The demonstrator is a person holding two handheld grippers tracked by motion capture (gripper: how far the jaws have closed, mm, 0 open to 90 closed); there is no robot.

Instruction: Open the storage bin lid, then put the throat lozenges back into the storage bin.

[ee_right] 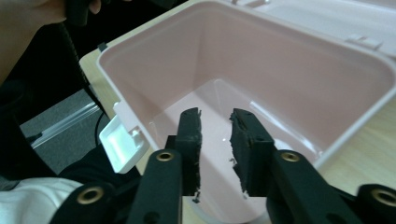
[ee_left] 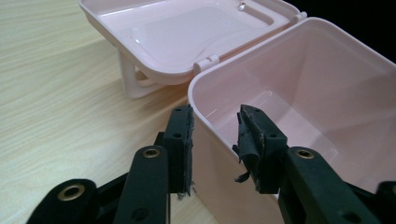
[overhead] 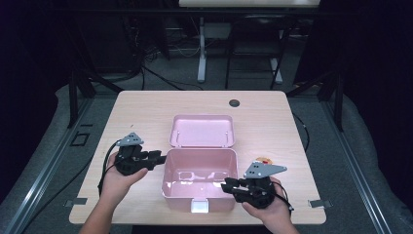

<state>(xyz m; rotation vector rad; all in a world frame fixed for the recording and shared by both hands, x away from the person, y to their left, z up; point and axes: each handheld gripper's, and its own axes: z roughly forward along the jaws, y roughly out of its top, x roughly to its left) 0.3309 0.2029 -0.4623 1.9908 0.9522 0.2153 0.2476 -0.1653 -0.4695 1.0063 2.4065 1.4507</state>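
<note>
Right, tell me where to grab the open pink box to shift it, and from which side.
Probably by a side wall of the pink box, pinched over its rim from above. The lid is folded back flat, so the top is open and the thin upright walls are exposed. The left gripper already straddles one wall, one jaw outside and one inside. The white latch looks too small to grip.

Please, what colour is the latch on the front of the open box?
The latch is white, while the box itself is pale pink. It shows best in the right gripper view.
</note>
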